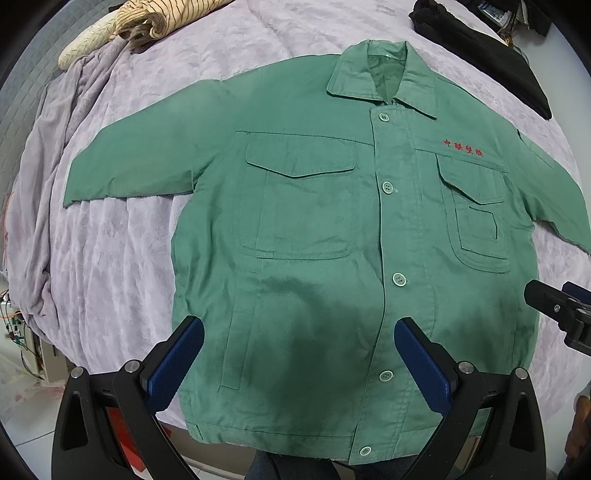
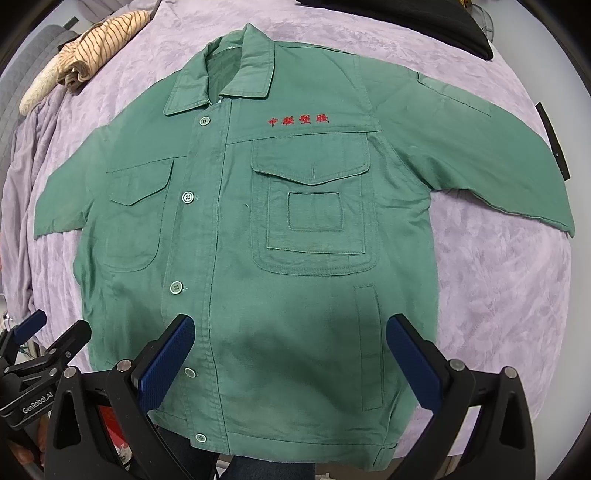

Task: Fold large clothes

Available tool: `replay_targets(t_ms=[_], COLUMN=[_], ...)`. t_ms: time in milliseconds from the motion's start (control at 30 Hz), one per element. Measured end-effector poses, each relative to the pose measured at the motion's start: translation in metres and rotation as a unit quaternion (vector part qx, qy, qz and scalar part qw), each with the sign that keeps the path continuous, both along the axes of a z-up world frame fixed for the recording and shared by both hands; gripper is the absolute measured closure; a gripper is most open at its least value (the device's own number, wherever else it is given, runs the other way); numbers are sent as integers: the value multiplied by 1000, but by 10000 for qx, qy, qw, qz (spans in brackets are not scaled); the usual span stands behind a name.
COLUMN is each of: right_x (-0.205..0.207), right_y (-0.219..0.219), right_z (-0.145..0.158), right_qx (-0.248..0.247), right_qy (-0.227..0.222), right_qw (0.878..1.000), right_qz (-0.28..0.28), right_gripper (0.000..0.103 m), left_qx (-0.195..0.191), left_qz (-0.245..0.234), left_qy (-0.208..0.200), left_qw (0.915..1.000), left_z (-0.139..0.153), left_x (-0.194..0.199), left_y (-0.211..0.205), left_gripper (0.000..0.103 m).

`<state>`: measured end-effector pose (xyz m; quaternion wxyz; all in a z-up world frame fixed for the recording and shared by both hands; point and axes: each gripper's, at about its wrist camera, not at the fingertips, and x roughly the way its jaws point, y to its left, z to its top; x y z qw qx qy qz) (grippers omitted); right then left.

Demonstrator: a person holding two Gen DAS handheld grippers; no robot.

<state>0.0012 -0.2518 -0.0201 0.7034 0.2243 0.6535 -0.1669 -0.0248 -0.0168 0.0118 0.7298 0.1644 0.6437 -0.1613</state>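
Two views show one green jacket laid flat and face up on a bed, buttoned, collar at the far end and hem toward the person, sleeves spread to either side, a layout that suits a first fold. In the left wrist view, the jacket (image 1: 325, 258) covers most of the lilac bedspread (image 1: 122, 266); the left gripper (image 1: 299, 356) hangs above the lower front panel with its blue-padded fingers (image 1: 177, 363) spread wide and holding nothing, and its shadow falls on the cloth below. The right gripper (image 1: 561, 314) pokes in at the right edge, near the hem corner. A striped garment (image 1: 155, 18) and a black garment (image 1: 491, 59) lie well apart at the head of the bed. In the right wrist view, the jacket (image 2: 277, 240) fills the frame, red embroidered lettering (image 2: 298, 120) above the chest pocket. The right gripper (image 2: 290, 354) hovers over the hem side with its fingers (image 2: 413, 365) spread and empty; the left gripper (image 2: 37, 343) shows at the lower left, its fingers apart too. Judging by this, folding has not yet begun, and both tools seem poised to take hold of the hem or sides.
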Motion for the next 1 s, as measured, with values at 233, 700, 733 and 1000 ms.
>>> replay_targets(t_ms=[233,700,733,1000], right_x=[10,77,84,121], right_y=[5,80,88,140], right_z=[-6,-33,-38,-76], right_qx=[-25,486,506,650], right_qy=[-41,-435,-415,-152], right_qw=[10000,9977,9976,9963], right_qz=[-33,189,236,544], right_gripper=[0,0,0,0], left_qx=[-457,-1549,-1493,-1427], left_qz=[73,1541,1749,2934], left_qy=[283,33,-53,-540], left_qw=[9985,9758,9732,9437], left_z=[-15,-89,-99,-149], left_x=[20,195,213,307], left_y=[12,160,178,269], left_gripper=[0,0,0,0])
